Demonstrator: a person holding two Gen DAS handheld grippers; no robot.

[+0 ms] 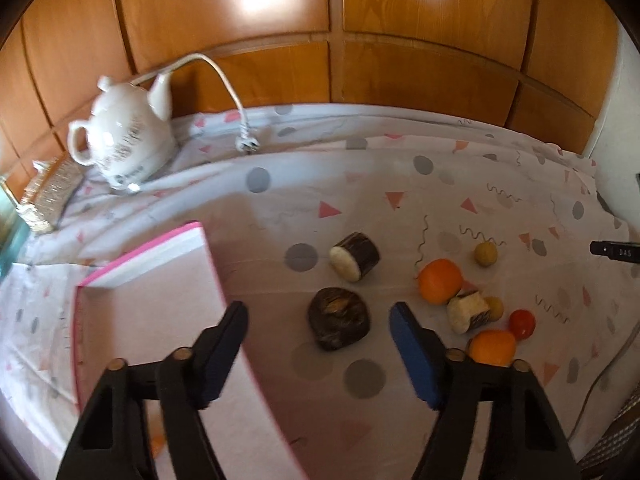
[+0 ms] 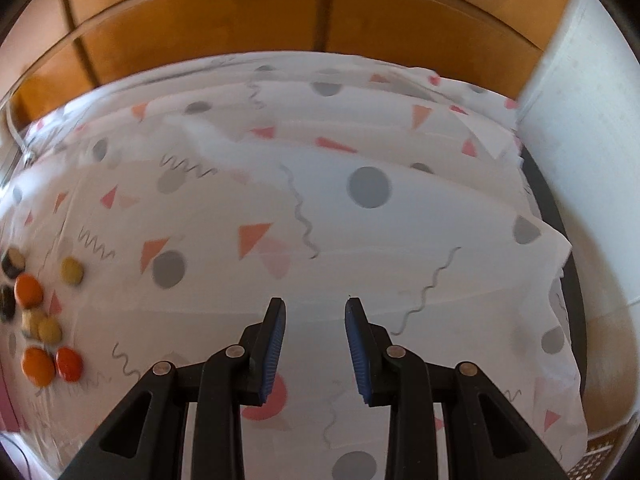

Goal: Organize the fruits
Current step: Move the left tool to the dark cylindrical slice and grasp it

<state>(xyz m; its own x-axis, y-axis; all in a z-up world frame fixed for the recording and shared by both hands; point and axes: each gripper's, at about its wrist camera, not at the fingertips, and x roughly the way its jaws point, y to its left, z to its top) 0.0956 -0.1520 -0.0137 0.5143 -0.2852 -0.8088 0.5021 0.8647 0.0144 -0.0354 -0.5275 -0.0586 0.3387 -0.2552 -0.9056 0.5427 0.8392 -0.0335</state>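
Left wrist view, taken left to right: a white teapot [image 1: 122,136] is seen at the far left of the desk [image 1: 360,184], which is covered by a patterned cloth; a white cord with plug [image 1: 248,144] lies just beside it. Nearer, a pink-edged box [image 1: 168,280] is seen, its wall passing under the left finger of the left gripper [image 1: 318,312]. The jaws are held spread, nothing pinched; a dark brown chunk [image 1: 339,318] lies on the cloth between and just beyond the fingertips, not touched. A second dark-skinned, pale-cut piece [image 1: 354,262] is noted farther back. To the right the fruits are clustered: a large orange [image 1: 440,282], a small yellow fruit [image 1: 486,254] behind it, a pale cut piece [image 1: 468,312] touching the orange, a red tomato [image 1: 522,323], and a second orange [image 1: 492,347] partly hidden by the right finger. Right wrist view: the same cluster is seen at the far left edge, blurred. The right gripper [image 2: 316,308] hangs over bare cloth, well apart from the fruits; its jaws are seen slightly parted with nothing between them.
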